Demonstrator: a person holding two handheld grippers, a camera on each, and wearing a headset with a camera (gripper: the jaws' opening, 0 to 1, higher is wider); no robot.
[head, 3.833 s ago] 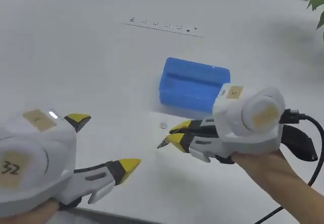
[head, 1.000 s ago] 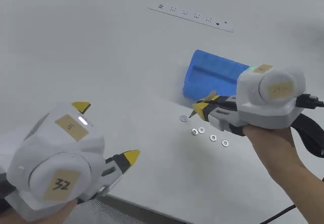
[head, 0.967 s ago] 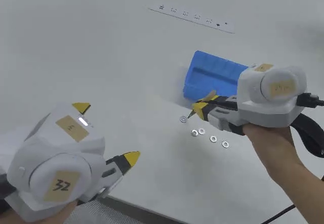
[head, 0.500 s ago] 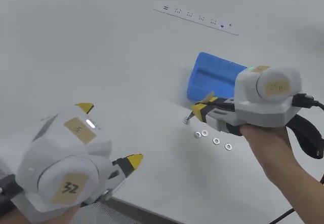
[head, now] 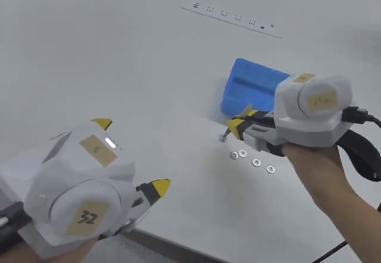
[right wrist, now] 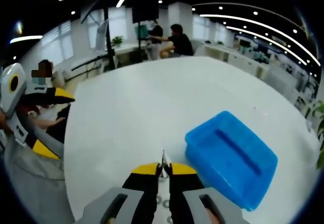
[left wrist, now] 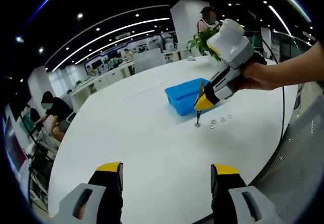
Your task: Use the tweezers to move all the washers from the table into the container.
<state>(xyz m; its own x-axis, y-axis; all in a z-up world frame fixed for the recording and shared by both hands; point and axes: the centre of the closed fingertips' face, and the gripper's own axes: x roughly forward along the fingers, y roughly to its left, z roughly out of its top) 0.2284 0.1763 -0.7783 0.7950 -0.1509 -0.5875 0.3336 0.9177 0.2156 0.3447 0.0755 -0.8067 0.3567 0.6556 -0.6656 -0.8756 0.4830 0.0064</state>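
Nearby, blue container (head: 253,89) beside loose washers (head: 256,162), right claw (head: 237,124) pinching tweezers (head: 224,135), left claw (head: 130,153) spread.

Small washers (head: 256,162) loose beside blue container (head: 250,87); tweezers (head: 226,134) tip at one.

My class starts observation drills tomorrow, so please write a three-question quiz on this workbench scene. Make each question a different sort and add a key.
1. True or false: the left gripper is shut on the tweezers.
2. Multiple choice: the blue container is (A) stacked on the washers, (B) standing on the table beyond the right gripper, (C) held in the left gripper.
3. Fill in: leaving aside anything at the tweezers' tip, ____ washers lie on the table in the head view.
Key: 1 false (the left gripper is open; the right gripper holds the tweezers); 2 B; 3 four.
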